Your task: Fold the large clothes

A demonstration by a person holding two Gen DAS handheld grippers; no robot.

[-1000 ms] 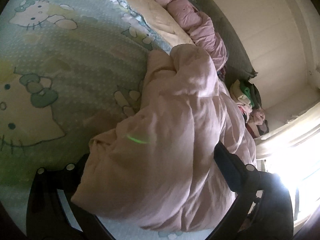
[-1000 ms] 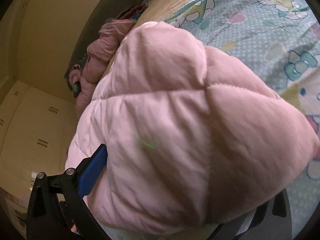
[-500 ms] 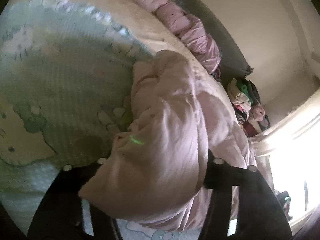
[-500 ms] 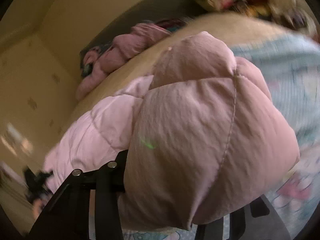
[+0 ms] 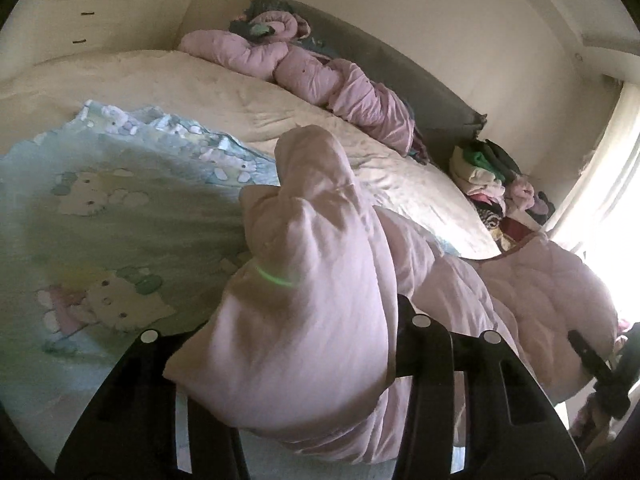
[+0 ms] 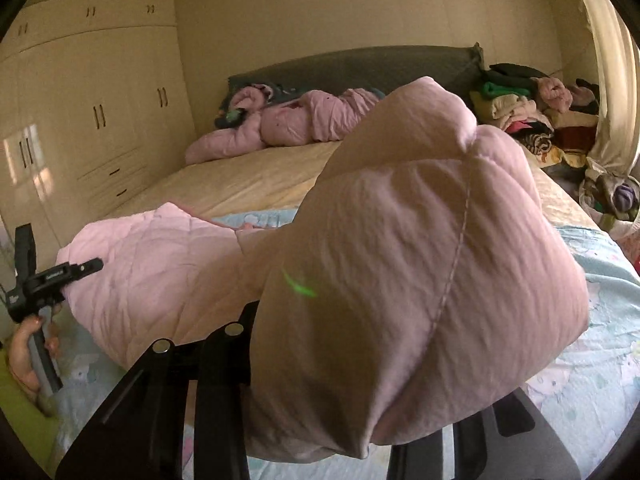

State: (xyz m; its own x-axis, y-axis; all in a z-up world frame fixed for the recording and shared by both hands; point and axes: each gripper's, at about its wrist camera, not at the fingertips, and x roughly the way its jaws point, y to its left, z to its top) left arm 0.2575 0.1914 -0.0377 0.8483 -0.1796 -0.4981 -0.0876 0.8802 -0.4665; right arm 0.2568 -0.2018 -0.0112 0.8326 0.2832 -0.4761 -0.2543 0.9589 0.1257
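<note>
A large pale pink quilted jacket [image 5: 320,288] hangs between my two grippers above the bed. My left gripper [image 5: 288,364] is shut on one bunched end of it; the fabric hides the fingertips. My right gripper [image 6: 360,408] is shut on the other bunched end [image 6: 420,272]. The right gripper also shows at the right edge of the left wrist view [image 5: 600,376], and the left gripper with the hand at the left edge of the right wrist view [image 6: 44,284]. The jacket's middle sags toward the sheet.
The bed has a light blue cartoon-cat sheet [image 5: 100,232] over a beige cover [image 6: 240,184]. Another pink jacket [image 6: 296,120] lies by the grey headboard [image 6: 360,68]. A pile of clothes [image 6: 528,112] sits at the right. Wardrobes [image 6: 80,112] stand at the left.
Both grippers have lifted and tilted up with the jacket, so the headboard, wall and wardrobes have come into view. Both stay shut on the fabric.
</note>
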